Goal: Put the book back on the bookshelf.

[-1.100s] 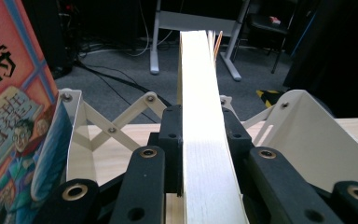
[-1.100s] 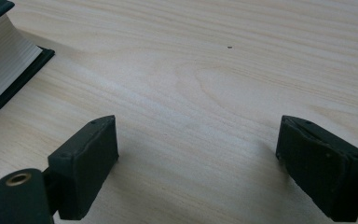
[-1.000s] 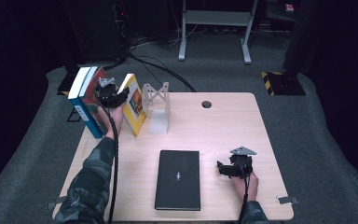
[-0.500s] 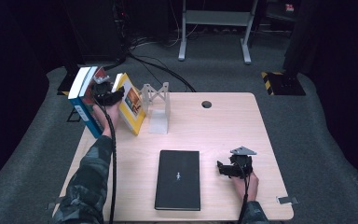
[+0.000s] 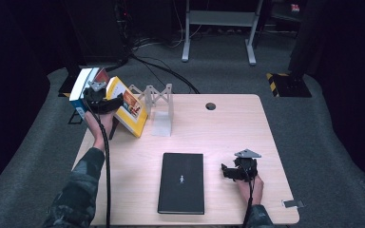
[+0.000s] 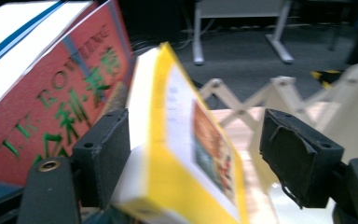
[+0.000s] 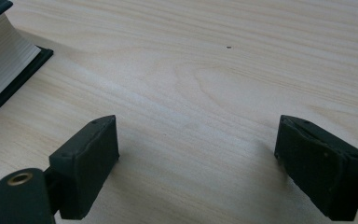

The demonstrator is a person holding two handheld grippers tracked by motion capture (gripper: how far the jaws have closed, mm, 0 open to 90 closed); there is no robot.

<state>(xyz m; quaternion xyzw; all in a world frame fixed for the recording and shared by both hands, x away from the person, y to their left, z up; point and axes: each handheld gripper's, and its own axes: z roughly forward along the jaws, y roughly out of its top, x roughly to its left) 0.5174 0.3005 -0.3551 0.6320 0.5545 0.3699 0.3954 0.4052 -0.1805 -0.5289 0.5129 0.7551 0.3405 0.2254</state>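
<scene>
Right now our left gripper (image 6: pixel 193 154) has its jaws wide around the leaning yellow book (image 6: pixel 177 140), not squeezing yet. We think the book could slide and fall flat, because it tilts. Beside the near jaw stands a red book (image 6: pixel 51 107) reading "J.K. ROWLING". Our right gripper (image 7: pixel 196 168) rests wide open on the table (image 7: pixel 223 70), beside the black book (image 5: pixel 181 183).

The table (image 5: pixel 218 137) looks like light wood — smooth, with wavy grain lines. The black book (image 5: pixel 181 182) has a dull, matt cover and white paper pages. The yellow book (image 6: pixel 186 154) has a shiny cover, and the red book (image 6: pixel 51 107) beside it looks smooth too. The folding rack (image 5: pixel 158 102) looks like pale plastic. The gripper pads (image 7: pixel 91 163) — black, rubbery and dull.
</scene>
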